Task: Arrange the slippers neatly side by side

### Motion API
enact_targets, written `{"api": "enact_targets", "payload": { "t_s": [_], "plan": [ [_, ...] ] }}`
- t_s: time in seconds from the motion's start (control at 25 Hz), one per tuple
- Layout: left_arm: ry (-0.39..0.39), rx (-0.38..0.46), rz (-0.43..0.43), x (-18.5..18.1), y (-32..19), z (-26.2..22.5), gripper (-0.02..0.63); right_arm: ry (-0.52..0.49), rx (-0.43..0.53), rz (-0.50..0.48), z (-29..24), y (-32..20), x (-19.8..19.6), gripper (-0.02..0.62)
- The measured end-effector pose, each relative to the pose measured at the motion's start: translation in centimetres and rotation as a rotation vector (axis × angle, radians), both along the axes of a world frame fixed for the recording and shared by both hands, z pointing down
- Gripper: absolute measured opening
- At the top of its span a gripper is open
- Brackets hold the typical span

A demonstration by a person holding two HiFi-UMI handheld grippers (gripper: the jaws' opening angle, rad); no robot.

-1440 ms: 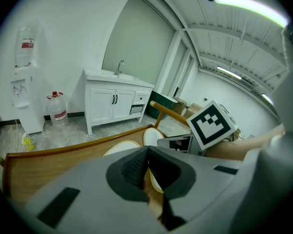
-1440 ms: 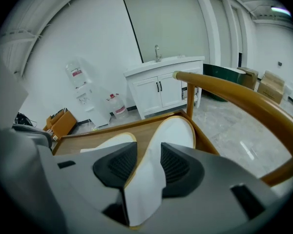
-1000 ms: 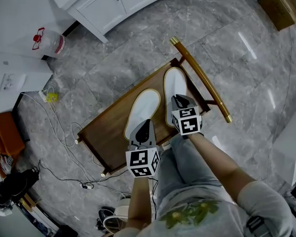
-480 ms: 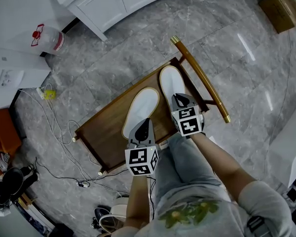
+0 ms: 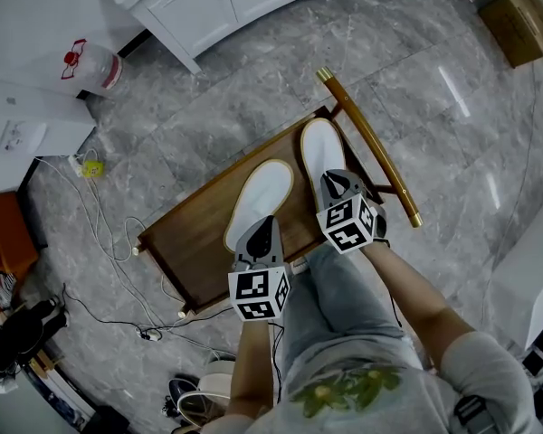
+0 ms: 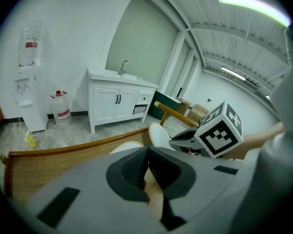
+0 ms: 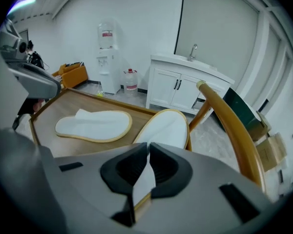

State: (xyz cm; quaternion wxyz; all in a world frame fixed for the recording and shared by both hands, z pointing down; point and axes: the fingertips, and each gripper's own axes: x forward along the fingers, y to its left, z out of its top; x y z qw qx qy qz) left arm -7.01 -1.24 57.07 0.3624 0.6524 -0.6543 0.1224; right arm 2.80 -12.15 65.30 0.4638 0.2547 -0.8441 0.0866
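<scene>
Right gripper view: I find the right hand-held gripper (image 7: 149,155) clenched on the heel of the right slipper (image 7: 163,128). The left hand-held gripper (image 6: 147,152) is clenched, with the other slipper (image 5: 261,197) just ahead of it on the bench (image 5: 190,242).

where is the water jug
In the head view, the water jug sits on the floor at upper left, between the white cabinet and the water dispenser.
</scene>
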Motion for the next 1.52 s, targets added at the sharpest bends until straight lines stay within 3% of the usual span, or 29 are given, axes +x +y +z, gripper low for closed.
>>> {"api": "enact_targets", "payload": {
  "t_s": [0.28,0.48,0.56,1.28,1.52],
  "plan": [
    [0.003,0.001,-0.002,0.4,-0.5,-0.2,0.015,0.039,0.007,-0.058,-0.4,-0.4,0.2,0.023],
    [0.005,0.001,-0.018,0.3,-1.2,-0.3,0.015,0.146,0.09,-0.181,-0.1,-0.9,0.5,0.021],
    [0.004,-0.006,-0.025,0.3,-1.3,-0.1,0.015,0.175,0.081,-0.203,0.7,-0.9,0.7,0.021],
    [0.012,-0.032,-0.068,0.7,-1.7,0.7,0.015,0.051,-0.083,-0.014,2.6,-2.7,2.1,0.023],
    [0.02,-0.048,-0.045,0.4,-1.1,1.2,0.015,0.008,-0.113,0.035,2.4,-2.1,1.8,0.088]
  ]
}}
